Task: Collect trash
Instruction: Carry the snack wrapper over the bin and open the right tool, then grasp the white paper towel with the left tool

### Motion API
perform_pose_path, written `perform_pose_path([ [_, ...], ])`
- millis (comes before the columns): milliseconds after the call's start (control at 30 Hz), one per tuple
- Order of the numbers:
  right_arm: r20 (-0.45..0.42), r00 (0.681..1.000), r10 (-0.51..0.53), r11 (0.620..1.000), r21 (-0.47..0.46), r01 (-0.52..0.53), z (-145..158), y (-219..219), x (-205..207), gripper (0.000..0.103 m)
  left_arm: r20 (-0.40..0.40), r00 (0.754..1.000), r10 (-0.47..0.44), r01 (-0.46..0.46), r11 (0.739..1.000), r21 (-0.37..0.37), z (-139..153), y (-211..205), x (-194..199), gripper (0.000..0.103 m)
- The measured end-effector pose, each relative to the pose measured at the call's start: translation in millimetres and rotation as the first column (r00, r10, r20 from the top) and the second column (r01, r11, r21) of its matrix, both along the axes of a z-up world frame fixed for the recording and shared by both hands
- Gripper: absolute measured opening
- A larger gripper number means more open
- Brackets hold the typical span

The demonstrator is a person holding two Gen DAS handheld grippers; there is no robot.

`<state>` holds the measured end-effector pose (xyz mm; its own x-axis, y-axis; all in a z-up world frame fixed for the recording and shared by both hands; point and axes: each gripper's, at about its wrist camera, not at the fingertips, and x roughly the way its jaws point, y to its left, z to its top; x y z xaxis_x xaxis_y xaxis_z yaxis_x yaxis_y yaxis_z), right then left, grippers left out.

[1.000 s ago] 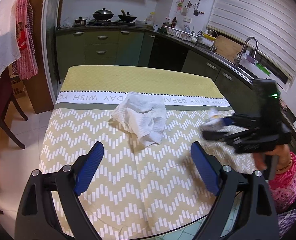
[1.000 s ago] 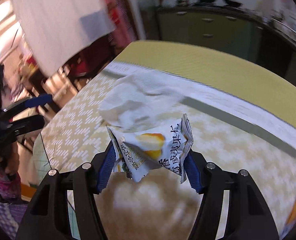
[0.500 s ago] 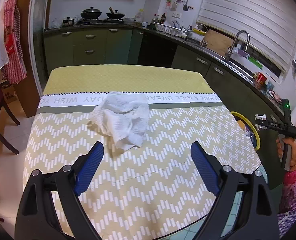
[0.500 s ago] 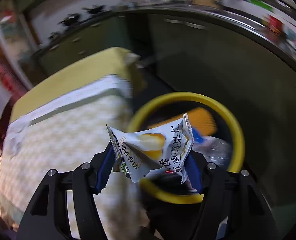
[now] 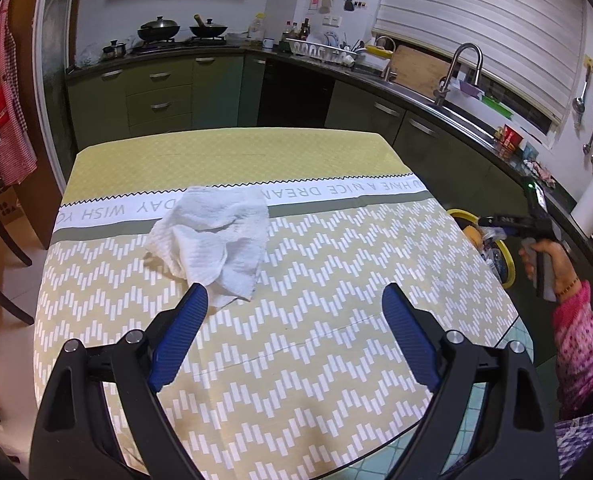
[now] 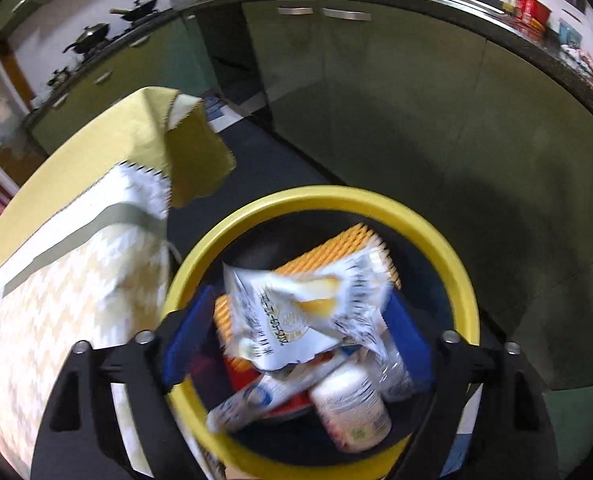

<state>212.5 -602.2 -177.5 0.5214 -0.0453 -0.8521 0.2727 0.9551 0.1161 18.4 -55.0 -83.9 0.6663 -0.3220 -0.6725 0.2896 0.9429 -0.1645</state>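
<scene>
While the snack wrapper (image 6: 296, 312) hangs blurred between the right gripper (image 6: 296, 336)'s blue fingers (image 6: 410, 340), low in the middle of the right wrist view, the step in hand looks like the drop into the yellow-rimmed bin (image 6: 466, 280). To do it well, keep the gripper centred over the bin mouth until the wrapper is clear of both pads, since light foil can cling or drift toward the rim. Those fingers are opening, with the wrapper between them and seemingly no longer pinched. Below it in the bin lie a white bottle (image 6: 352, 408), a tube (image 6: 264, 400) and an orange ridged piece (image 6: 336, 248).

In the left wrist view the left gripper (image 5: 294, 332) has its fingers (image 5: 182, 332) wide apart and holding nothing, above the patterned surface (image 5: 336, 360). A crumpled white paper towel (image 5: 212, 240), probably the next piece of trash, lies left of centre, just beyond the left finger's tip.
</scene>
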Motion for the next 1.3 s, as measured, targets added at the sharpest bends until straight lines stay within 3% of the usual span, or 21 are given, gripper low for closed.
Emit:
perform_pose_path([
  [300,0.057,0.998,0.011,1.0,-0.006,-0.01,17,17,-49,0.085,-0.016,0.999,-0.035,0.036,0.999,0.012,-6,-2,17,0.085],
  [500,0.075,0.996,0.055,0.998,0.007,-0.055,23,40,-78,0.085,-0.056,0.998,-0.033,0.038,0.996,0.08,-16,7,58,0.088],
  [700,0.089,0.989,0.117,0.993,0.011,-0.118,28,70,-80,0.085,-0.072,0.997,-0.021,0.032,0.988,0.154,-29,17,105,0.091],
  [867,0.092,0.982,0.164,0.986,0.018,-0.166,29,90,-72,0.085,-0.142,0.99,0.006,0.022,0.98,0.199,-53,25,140,0.091],
  [1200,0.076,0.975,0.209,0.977,0.03,-0.212,24,109,-63,0.085,-0.227,0.974,-0.02,0.06,0.984,0.17,-71,19,156,0.091],
  [1300,0.078,0.975,0.208,0.977,0.033,-0.211,22,106,-59,0.085,-0.221,0.975,-0.014,0.058,0.98,0.192,-75,11,155,0.083],
])
